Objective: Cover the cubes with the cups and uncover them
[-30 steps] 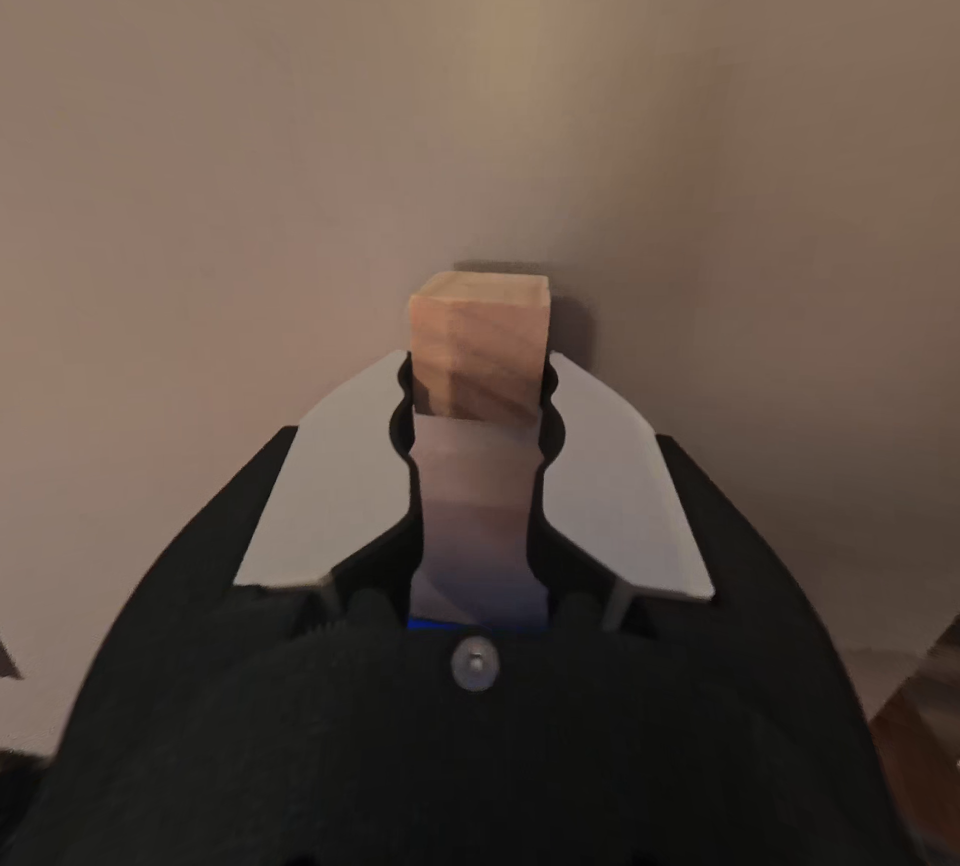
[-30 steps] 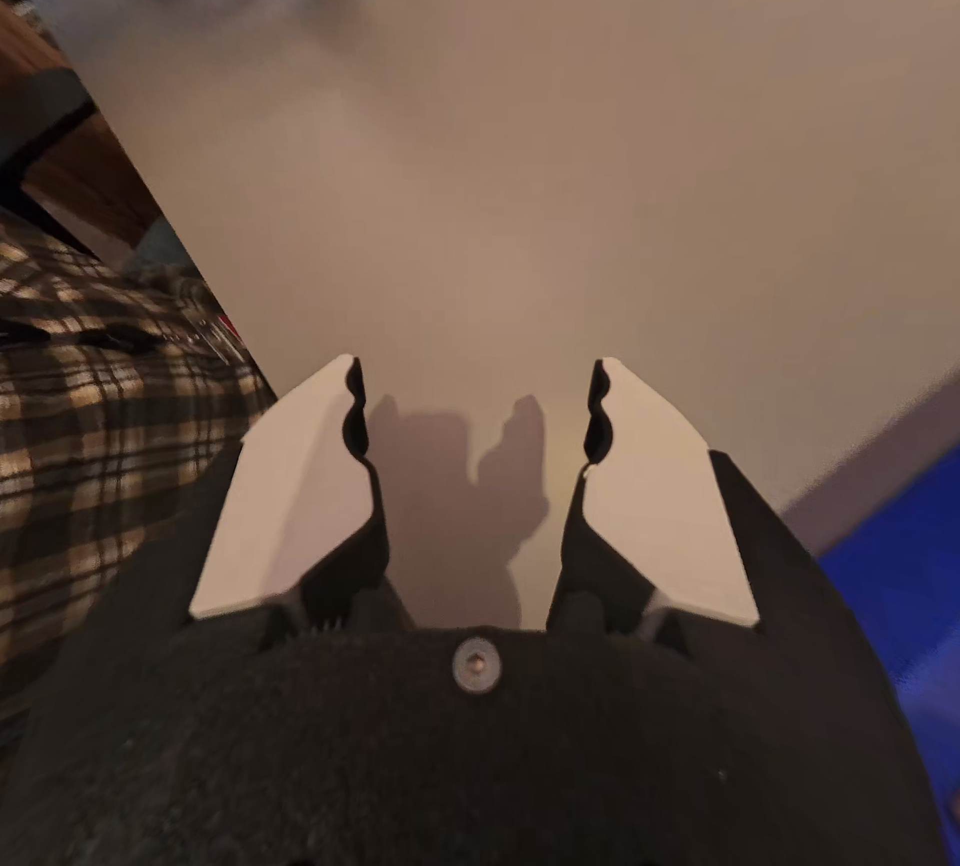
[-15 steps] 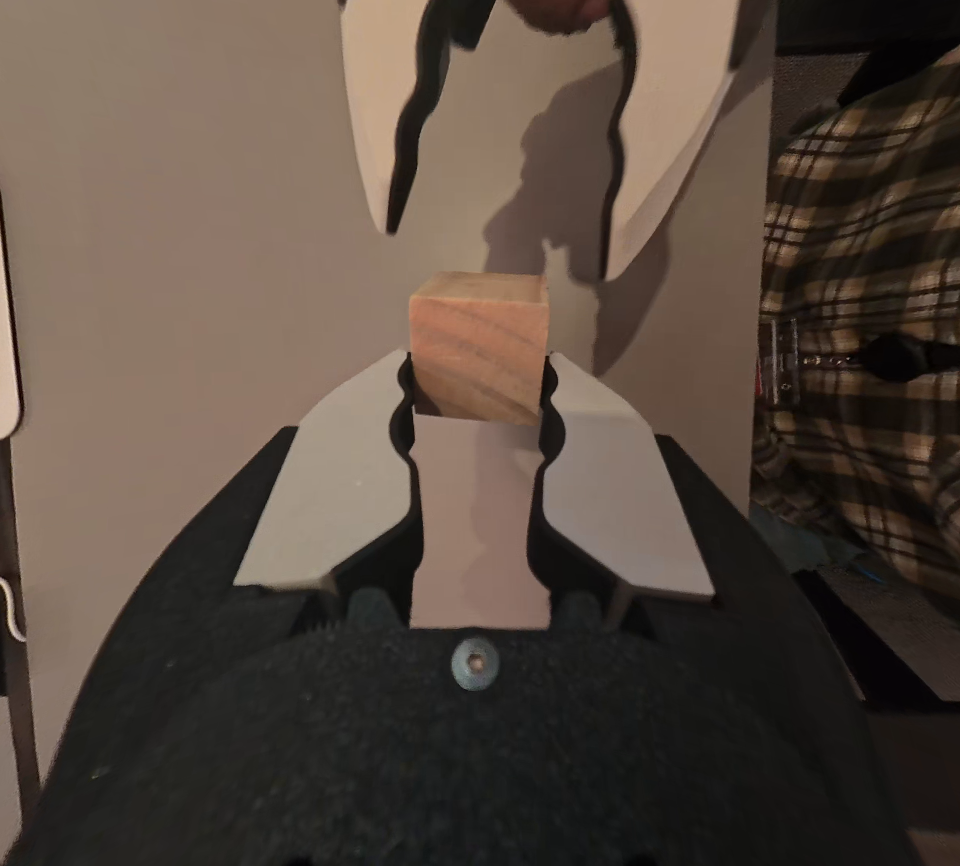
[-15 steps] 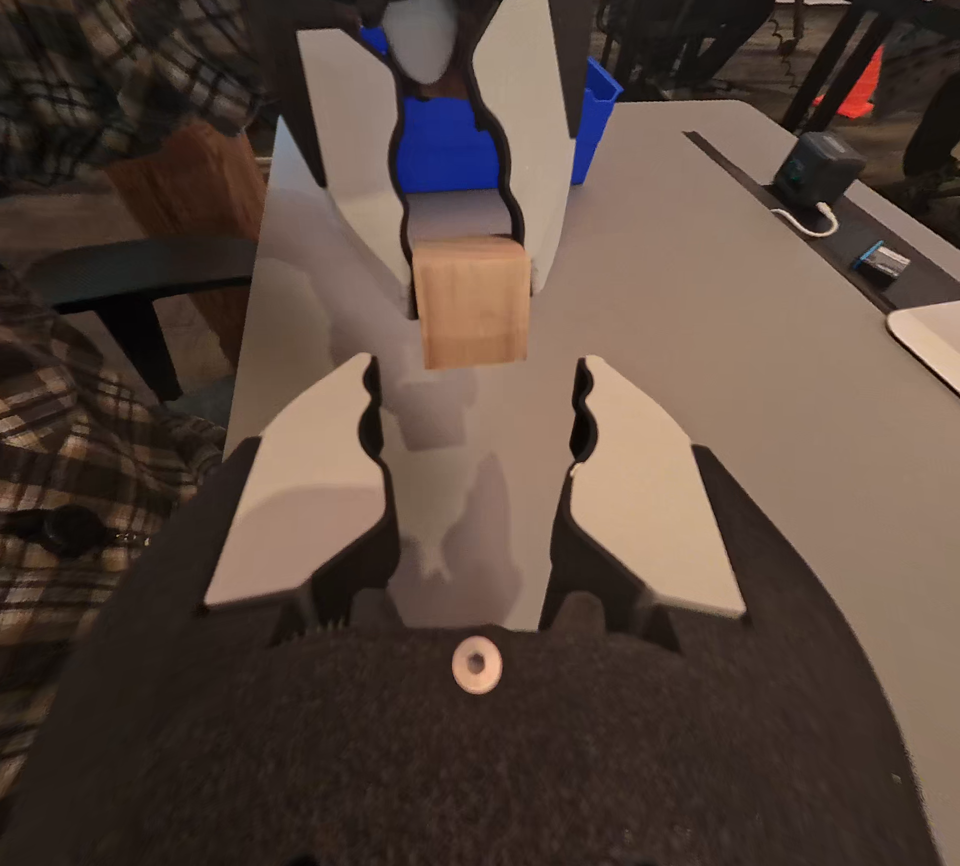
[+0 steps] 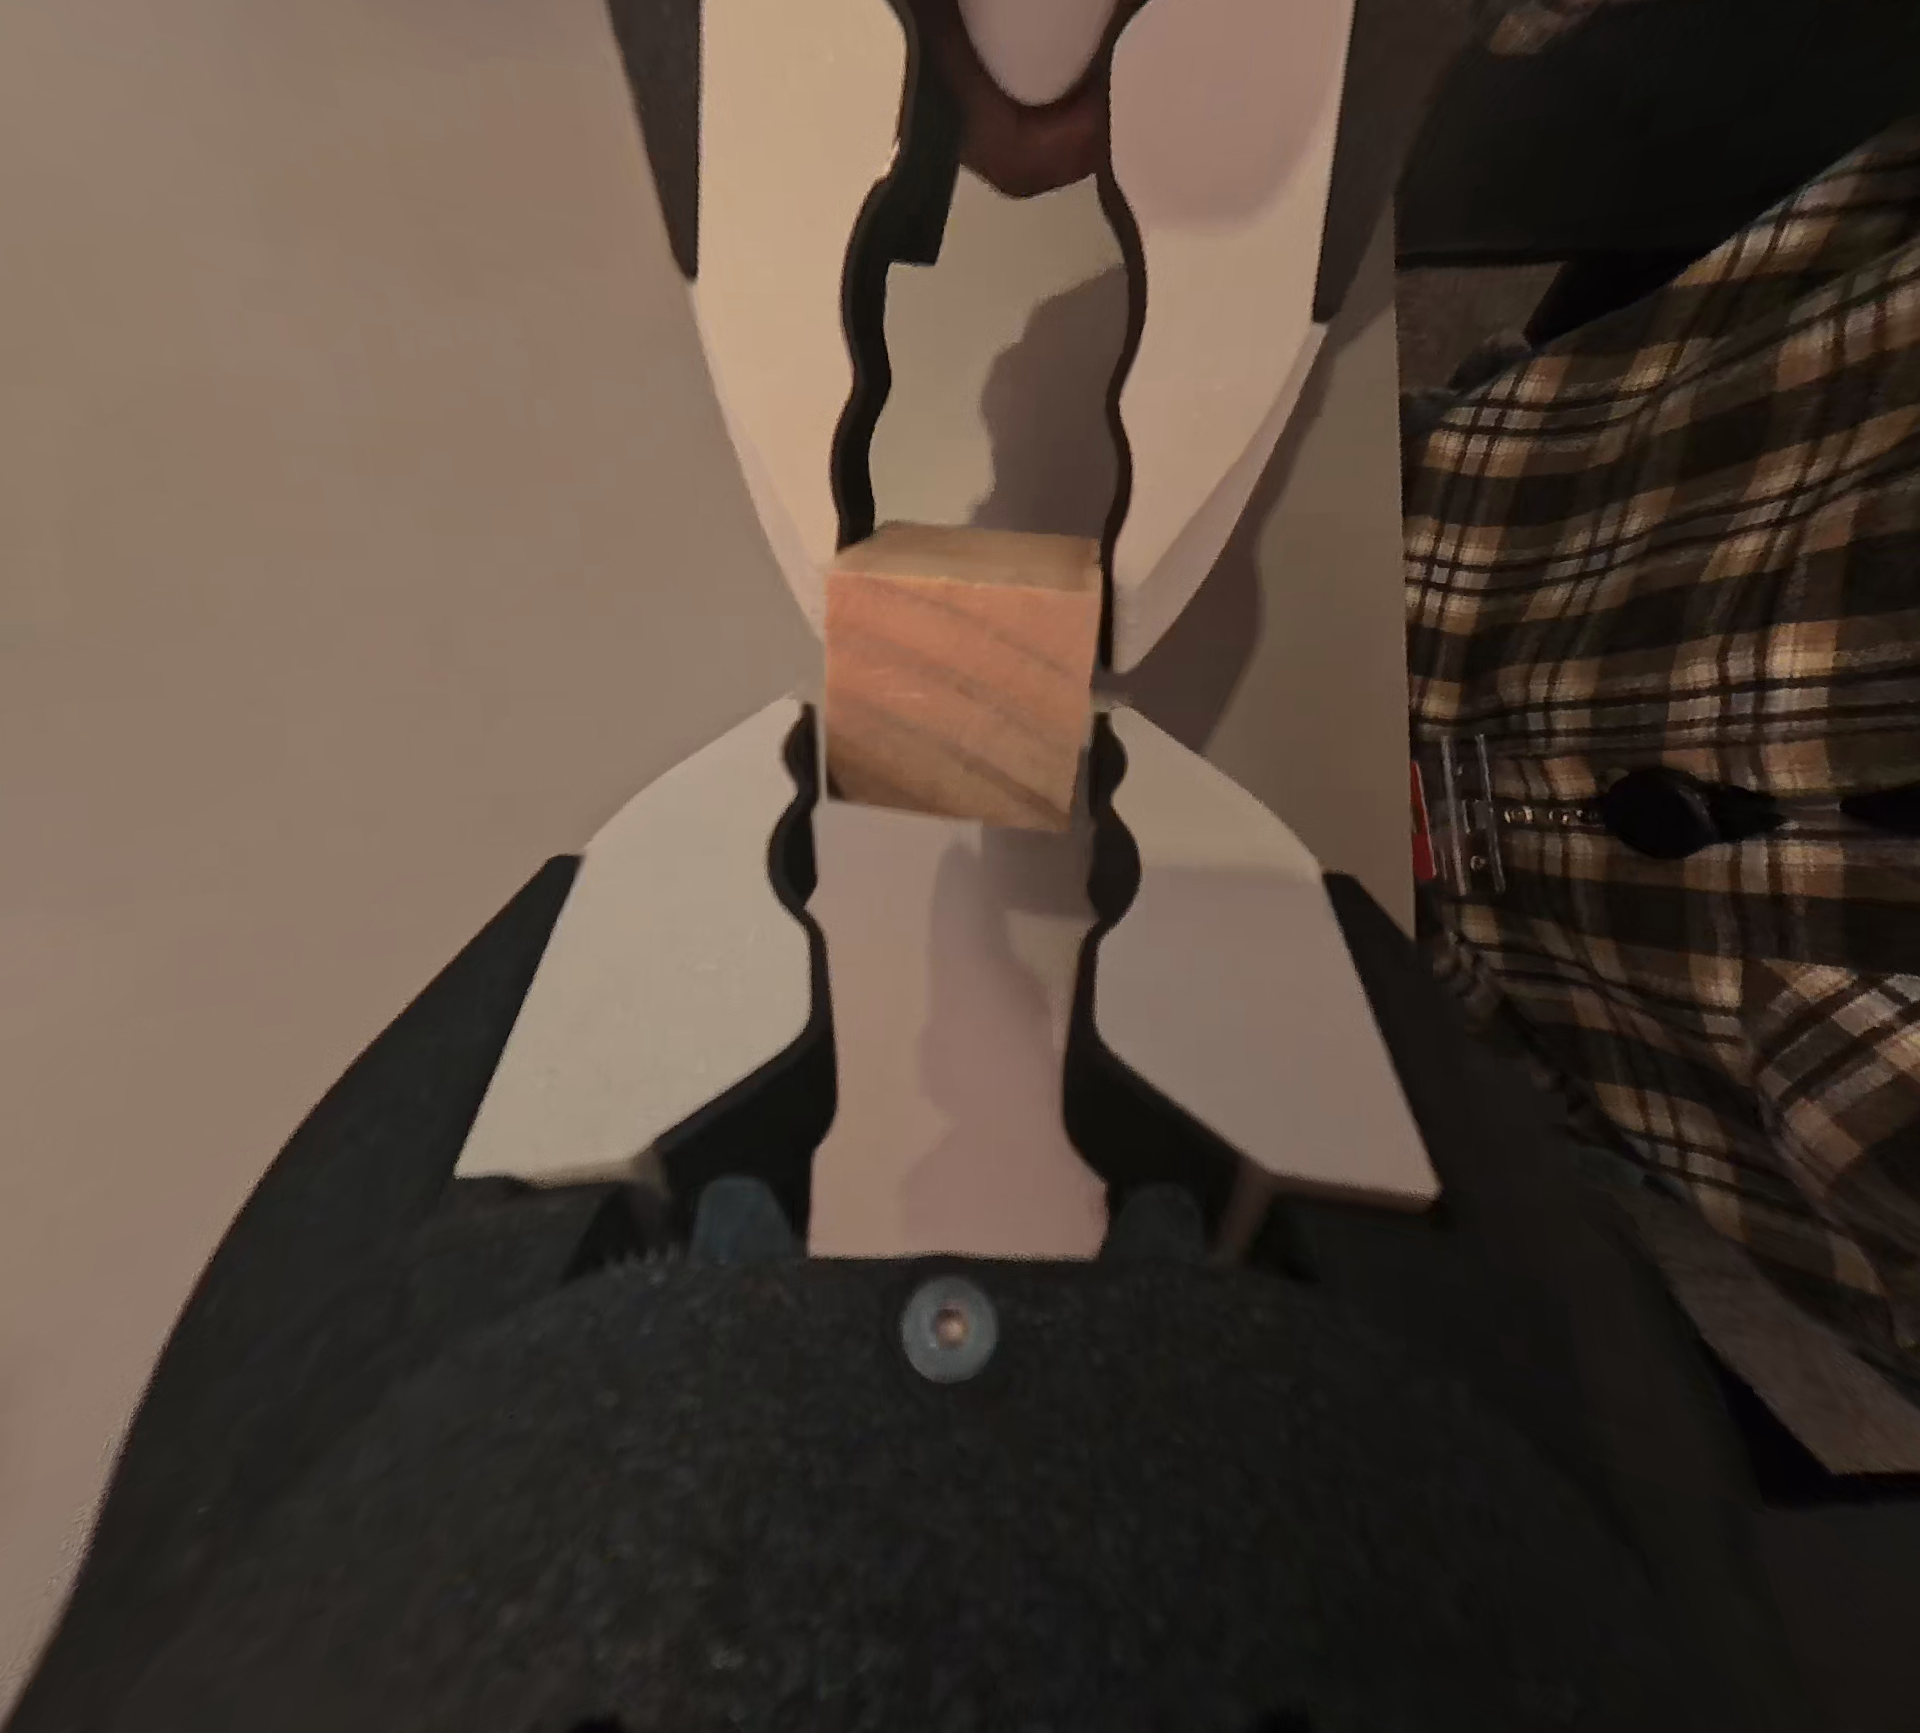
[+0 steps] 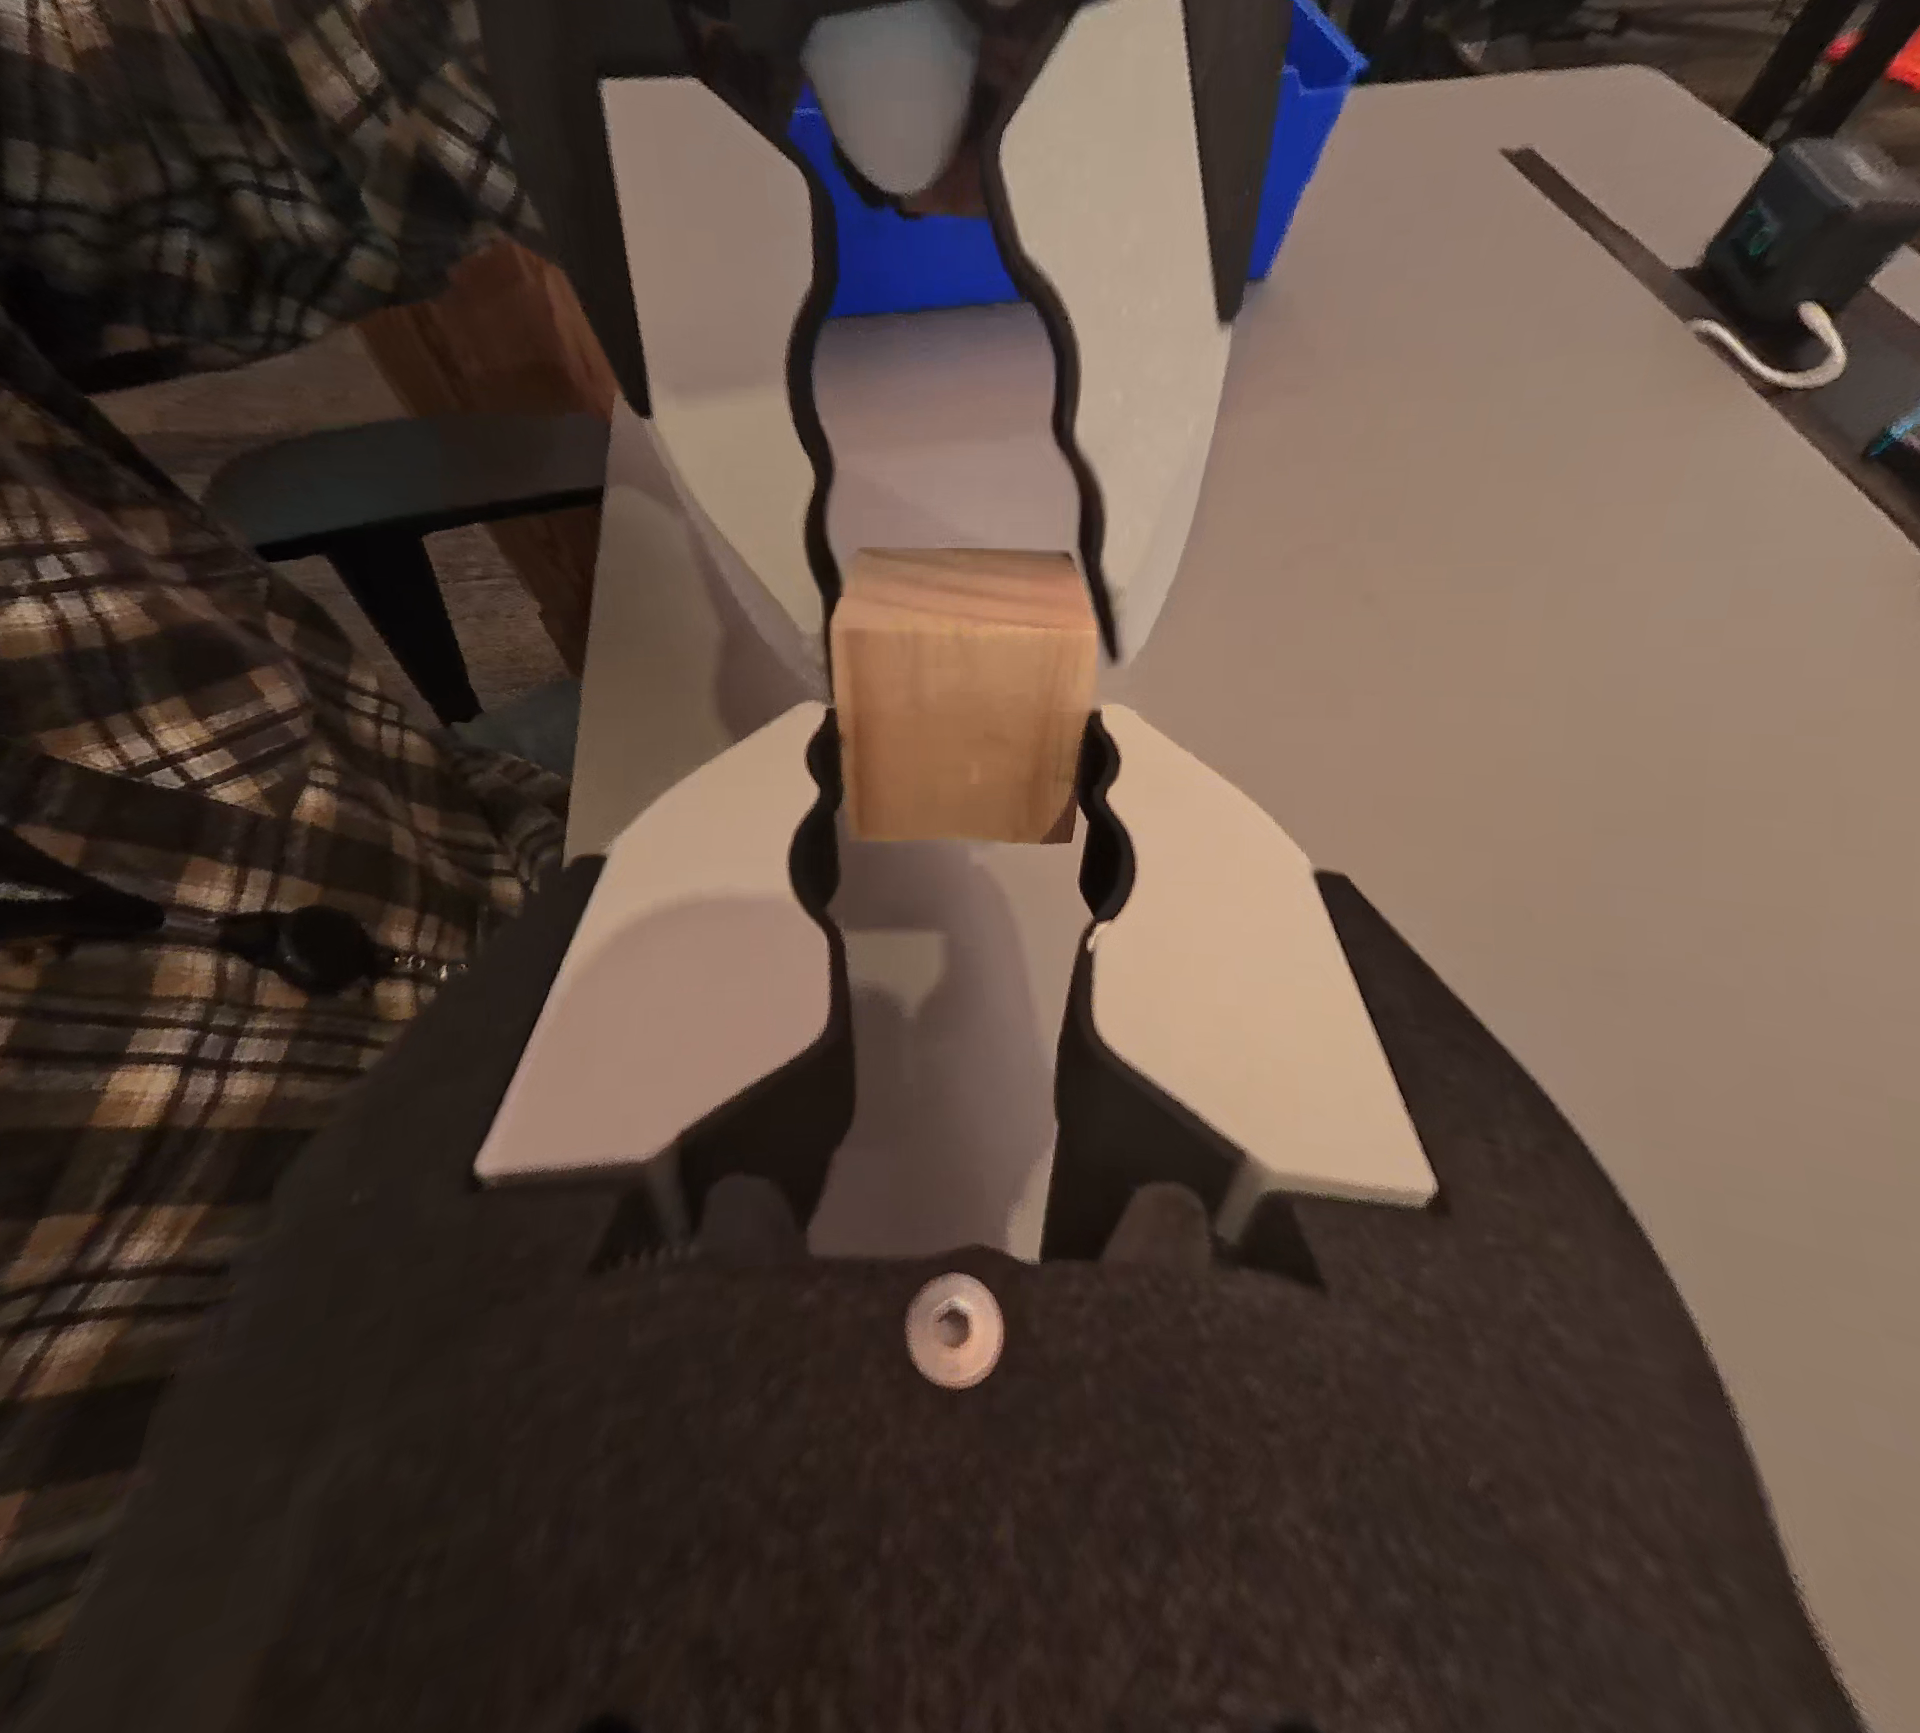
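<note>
Handover in progress above the desk (image 6: 1507, 644) — wooden cube (image 5: 961, 686) clamped by left gripper (image 5: 951, 753), now also pinched by right gripper (image 6: 956, 774), previously spread apart — no cups in view.

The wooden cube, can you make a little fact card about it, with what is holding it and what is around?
thing: wooden cube, light wood, grain showing
where: lifted above the grey table
left gripper: fingers closed on both sides of the cube
right gripper: fingers closed on the cube from the opposite end
grip: both grippers hold the same cube, tips almost meeting
behind: blue bin at the far table edge
table extras: small black device with a white cable
cups: none in view
nearby: a person in a plaid shirt
</note>
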